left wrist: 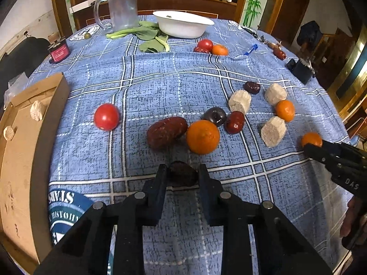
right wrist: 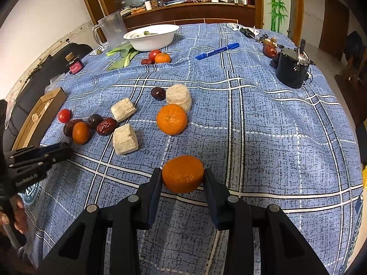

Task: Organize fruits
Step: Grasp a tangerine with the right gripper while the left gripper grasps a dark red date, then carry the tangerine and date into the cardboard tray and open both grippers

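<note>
My left gripper [left wrist: 182, 171] is shut on a dark red date [left wrist: 182, 175], its pads pressed on both sides just above the blue plaid cloth [left wrist: 160, 87]. Ahead of it lie a big red date [left wrist: 166, 132], a tangerine [left wrist: 202, 136], a tomato [left wrist: 106, 116], a dark plum [left wrist: 215, 115], another date [left wrist: 235, 122] and pale chunks [left wrist: 273, 131]. My right gripper [right wrist: 182, 175] is shut on a tangerine [right wrist: 182, 174] near the table's front. A second tangerine [right wrist: 172, 119] lies farther ahead. The left gripper [right wrist: 66, 151] shows at the left edge of the right wrist view.
A cardboard box [left wrist: 27, 151] with pale pieces sits at the left edge. At the back stand a white bowl [left wrist: 183, 26], a plastic jug [left wrist: 122, 8], leafy greens [left wrist: 146, 35], a tomato with a tangerine [left wrist: 212, 47], a blue marker [right wrist: 216, 50] and a dark can [right wrist: 293, 67].
</note>
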Demonstrator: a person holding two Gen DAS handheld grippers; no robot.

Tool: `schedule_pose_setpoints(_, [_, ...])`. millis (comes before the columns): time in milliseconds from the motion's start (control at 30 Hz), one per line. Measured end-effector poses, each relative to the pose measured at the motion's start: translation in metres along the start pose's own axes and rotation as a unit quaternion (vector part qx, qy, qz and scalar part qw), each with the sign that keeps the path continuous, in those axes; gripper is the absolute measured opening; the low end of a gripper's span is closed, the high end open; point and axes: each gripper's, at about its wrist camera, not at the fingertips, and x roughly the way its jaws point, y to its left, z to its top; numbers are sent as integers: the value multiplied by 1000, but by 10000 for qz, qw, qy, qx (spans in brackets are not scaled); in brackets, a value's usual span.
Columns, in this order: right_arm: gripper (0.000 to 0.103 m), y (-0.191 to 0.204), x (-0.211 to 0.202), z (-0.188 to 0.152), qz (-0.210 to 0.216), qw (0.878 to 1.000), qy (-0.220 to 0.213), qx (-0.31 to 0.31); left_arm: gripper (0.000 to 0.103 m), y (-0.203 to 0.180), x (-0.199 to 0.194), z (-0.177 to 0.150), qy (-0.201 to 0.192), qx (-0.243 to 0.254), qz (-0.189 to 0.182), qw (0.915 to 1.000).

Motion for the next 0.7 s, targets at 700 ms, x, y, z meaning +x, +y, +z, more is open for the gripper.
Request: schedule_pose_setpoints(700, [39, 57, -34, -12, -20, 9996, -199, -194, 26, 69, -79, -34, -401, -477, -201, 9979])
